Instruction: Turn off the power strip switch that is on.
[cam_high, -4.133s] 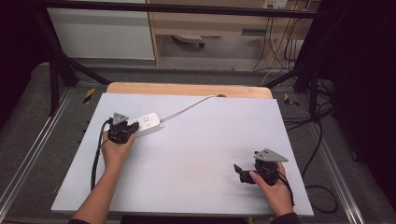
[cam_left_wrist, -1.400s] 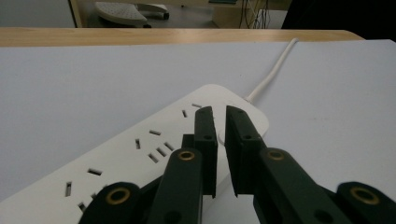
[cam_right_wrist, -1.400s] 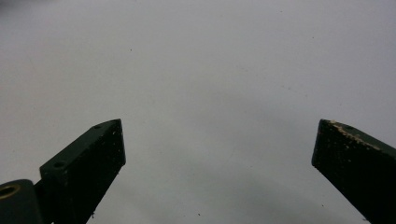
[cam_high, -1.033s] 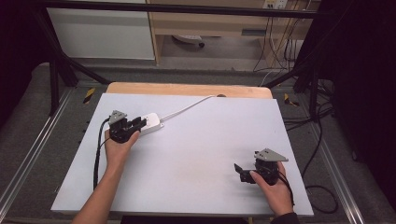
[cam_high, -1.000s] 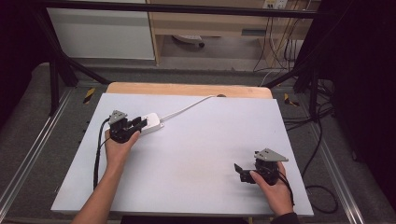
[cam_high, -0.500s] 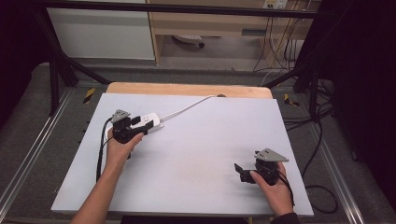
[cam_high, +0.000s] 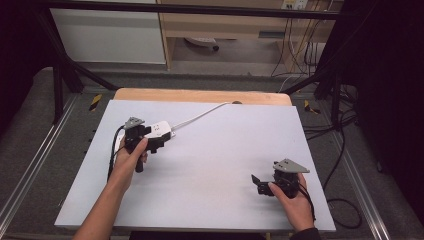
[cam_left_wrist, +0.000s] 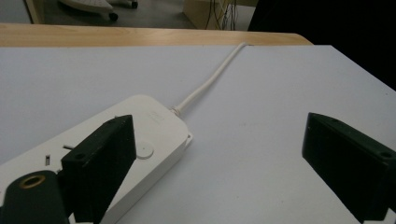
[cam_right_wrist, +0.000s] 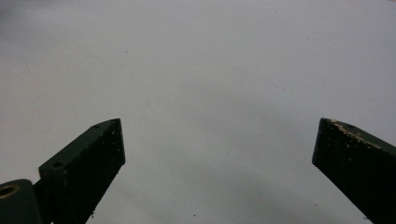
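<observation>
A white power strip (cam_high: 161, 128) lies at the table's left, and its white cable (cam_high: 200, 116) runs off toward the far edge. My left gripper (cam_high: 156, 140) sits at the strip's near side, held by a hand. In the left gripper view the left gripper (cam_left_wrist: 217, 135) stands open. One jaw hangs over the power strip (cam_left_wrist: 144, 130) near its round button, the other over bare table, and the cable (cam_left_wrist: 210, 79) leads away ahead. At the front right, my right gripper (cam_high: 257, 184) rests low, jaws pointing left. The right gripper (cam_right_wrist: 217, 126) is open with nothing between its jaws.
The white table top (cam_high: 225, 150) has a wooden strip (cam_high: 200, 96) along its far edge. Black frame bars and loose cables (cam_high: 340, 145) lie beyond the right edge. A cabinet (cam_high: 110, 35) stands behind the table.
My left gripper has shifted right along the power strip and now overlaps its near side. The right gripper has stayed put.
</observation>
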